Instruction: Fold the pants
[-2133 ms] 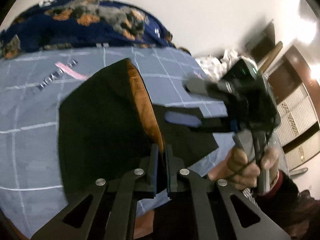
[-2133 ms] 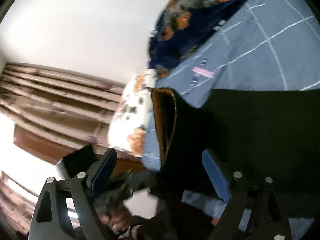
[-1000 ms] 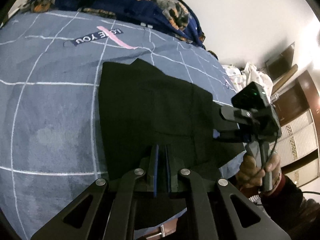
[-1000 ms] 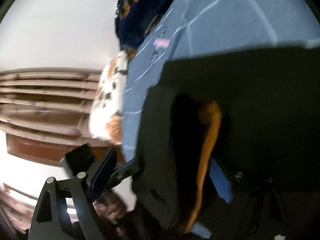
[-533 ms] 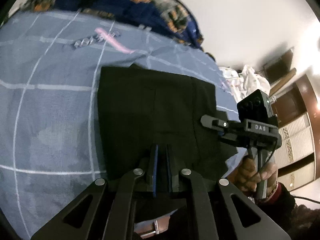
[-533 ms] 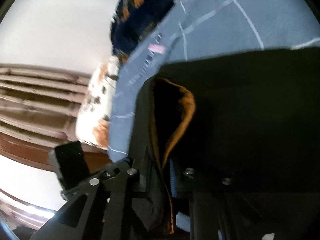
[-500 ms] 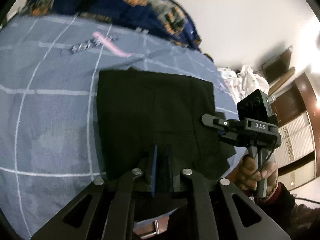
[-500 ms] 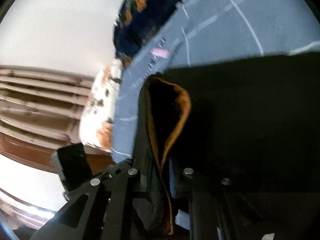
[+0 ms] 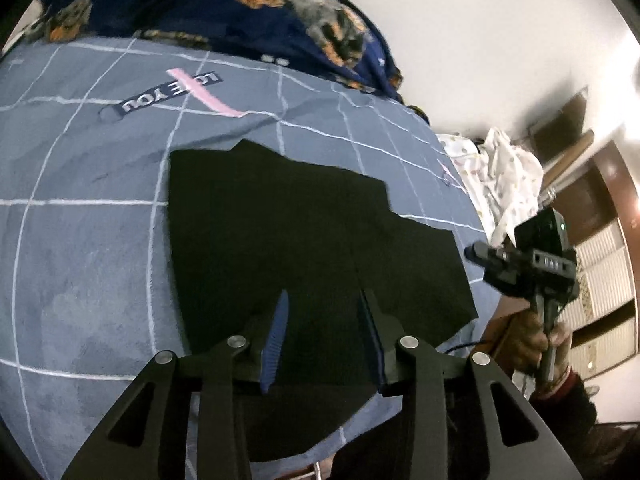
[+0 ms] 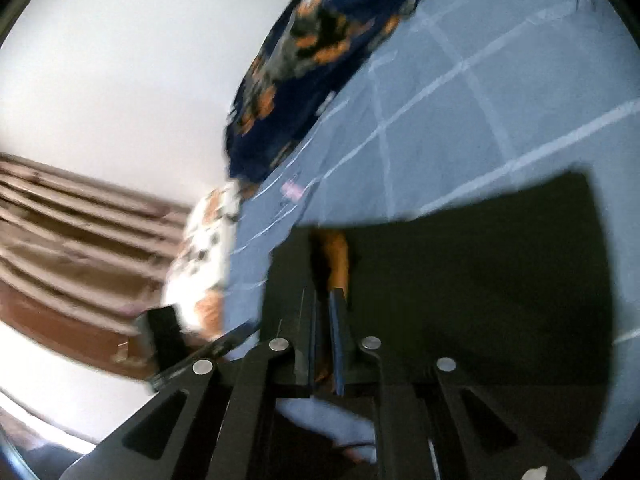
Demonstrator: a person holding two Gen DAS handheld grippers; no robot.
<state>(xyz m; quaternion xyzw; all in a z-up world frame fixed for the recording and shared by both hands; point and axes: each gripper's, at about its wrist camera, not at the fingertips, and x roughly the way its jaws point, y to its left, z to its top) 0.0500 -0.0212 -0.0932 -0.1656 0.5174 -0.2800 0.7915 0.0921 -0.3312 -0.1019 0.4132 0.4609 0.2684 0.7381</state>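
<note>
Black pants point(image 9: 280, 240) lie folded flat on the blue checked bedsheet point(image 9: 80, 240). My left gripper point(image 9: 324, 300) is open just above their near edge, its jaws spread apart and holding nothing. My right gripper point(image 10: 324, 300) is shut on the pants' edge point(image 10: 460, 280), where the orange lining point(image 10: 338, 256) shows between the jaws. In the left wrist view the right gripper point(image 9: 476, 252) is held in a hand just past the right edge of the pants.
A dark blue patterned blanket point(image 9: 200, 4) is heaped at the far side of the bed. A white patterned cloth point(image 9: 508, 176) lies off the bed's right side. Wooden cabinets point(image 9: 600, 248) stand at the right. The bed's near edge is right below the grippers.
My left gripper has opened and let go of the pants. The right gripper stays shut on the pants' edge, and the orange lining shows less than before.
</note>
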